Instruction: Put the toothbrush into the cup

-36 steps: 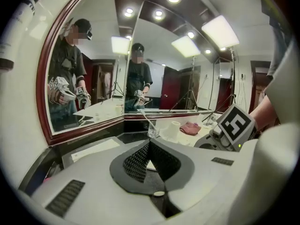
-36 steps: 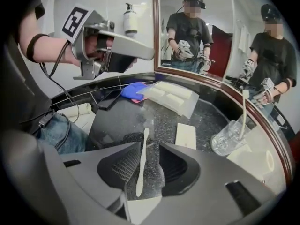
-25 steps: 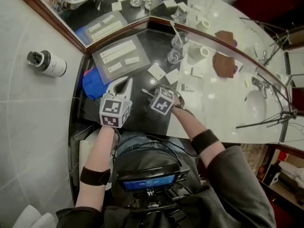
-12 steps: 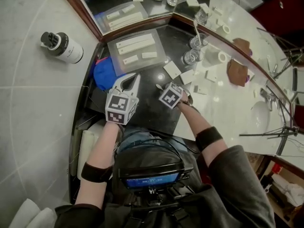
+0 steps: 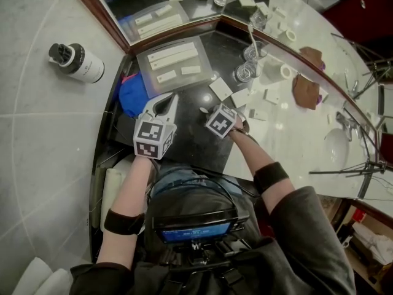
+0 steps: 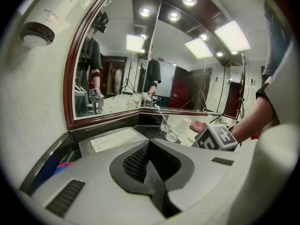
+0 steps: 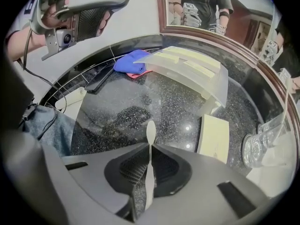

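surface: dark speckled stone worktop (image 5: 190, 134) in a corner; a glossy white worktop section (image 5: 288, 134) runs on past the glass cup
room: brown-framed mirror (image 5: 161, 11) on both corner walls, pale tiled wall (image 5: 43, 134), ceiling lights and tripods reflected in the left gripper view
landmark: glass cup (image 5: 245, 74) on the dark worktop near the white section; a second glass (image 5: 251, 55) sits just behind it with a thin white stick inside
right hand-held gripper (image 5: 206, 111): well short of the glass cup, on the person's side, pointing steeply down; jaws have just been closing and now sit narrow, pinching the toothbrush handle
toothbrush (image 7: 150, 131): white, in the right jaws, end sticking out past the tips over the dark stone; apart from the glass cup, not in it; can't tell if it touches the stone
left hand-held gripper (image 5: 168, 101): further from the glass cup than the right one, jaws fully together, nothing between them
clear tray (image 5: 175, 63): left of the glass cup, by the mirror
blue cloth (image 5: 131, 97): beyond the tray from the glass cup
white card (image 5: 220, 89): flat, just beside the glass cup
white bottle (image 5: 78, 62): on the wall, well apart from the glass cup
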Demonstrator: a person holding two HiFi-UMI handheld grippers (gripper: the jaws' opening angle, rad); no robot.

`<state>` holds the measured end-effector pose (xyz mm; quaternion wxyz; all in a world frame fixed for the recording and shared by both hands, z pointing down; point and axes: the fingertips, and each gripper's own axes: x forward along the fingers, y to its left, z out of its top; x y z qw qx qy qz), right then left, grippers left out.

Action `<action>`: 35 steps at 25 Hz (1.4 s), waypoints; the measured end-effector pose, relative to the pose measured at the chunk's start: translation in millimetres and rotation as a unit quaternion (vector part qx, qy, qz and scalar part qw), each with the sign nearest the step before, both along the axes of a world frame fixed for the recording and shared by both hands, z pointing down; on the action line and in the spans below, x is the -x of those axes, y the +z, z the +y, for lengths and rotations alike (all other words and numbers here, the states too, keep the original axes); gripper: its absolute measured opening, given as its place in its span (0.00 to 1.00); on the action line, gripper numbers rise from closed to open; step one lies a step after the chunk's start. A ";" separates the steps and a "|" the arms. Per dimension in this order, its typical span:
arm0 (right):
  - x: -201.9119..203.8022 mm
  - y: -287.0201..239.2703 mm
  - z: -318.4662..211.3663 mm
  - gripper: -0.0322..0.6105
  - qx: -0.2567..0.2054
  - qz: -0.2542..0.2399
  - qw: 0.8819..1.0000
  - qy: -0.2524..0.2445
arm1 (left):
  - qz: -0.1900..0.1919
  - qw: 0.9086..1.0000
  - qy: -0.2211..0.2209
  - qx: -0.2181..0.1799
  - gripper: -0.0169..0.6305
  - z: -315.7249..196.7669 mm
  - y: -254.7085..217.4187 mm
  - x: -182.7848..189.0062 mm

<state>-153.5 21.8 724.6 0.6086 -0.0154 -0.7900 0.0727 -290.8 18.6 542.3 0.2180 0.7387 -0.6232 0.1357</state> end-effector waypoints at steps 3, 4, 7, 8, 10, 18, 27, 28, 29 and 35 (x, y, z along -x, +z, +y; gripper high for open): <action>2.3 -12.0 -5.3 0.09 -0.008 -0.016 1.000 0.003 | 0.001 1.000 0.004 -0.002 0.03 -2.2 -2.7 -5.9; 2.3 -16.5 -7.1 0.09 -0.009 -0.022 1.000 0.007 | 0.002 1.000 0.007 -0.001 0.03 -3.5 -4.7 -8.6; -2.6 -31.4 -14.0 0.09 -0.009 -0.036 0.999 0.025 | -0.005 1.000 0.013 -0.003 0.03 -7.9 -8.3 -14.6; -4.4 -37.5 -16.8 0.09 -0.012 -0.042 0.999 0.030 | -0.006 1.000 0.016 -0.004 0.03 -9.1 -10.3 -17.8; -9.0 -49.7 -22.3 0.09 -0.019 -0.054 0.998 0.038 | -0.006 1.000 0.024 -0.006 0.03 -11.4 -15.3 -26.0; -34.2 -102.4 -52.4 0.09 -0.043 -0.114 0.988 0.093 | -0.013 0.999 0.043 -0.011 0.03 -27.6 -25.6 -50.1; -86.3 -169.6 -90.2 0.10 -0.084 -0.220 0.954 0.183 | -0.013 0.997 0.071 -0.008 0.03 -52.4 -34.1 -85.0; -95.6 -173.8 -94.7 0.10 -0.086 -0.231 0.949 0.197 | -0.014 0.997 0.075 -0.009 0.03 -55.8 -35.0 -89.6; -105.1 -178.2 -99.0 0.10 -0.089 -0.242 0.943 0.211 | -0.015 0.997 0.080 -0.009 0.03 -59.1 -35.8 -94.4; -164.9 -209.3 -122.1 0.10 -0.129 -0.319 0.894 0.287 | -0.019 0.995 0.100 -0.005 0.03 -70.5 -36.7 -118.9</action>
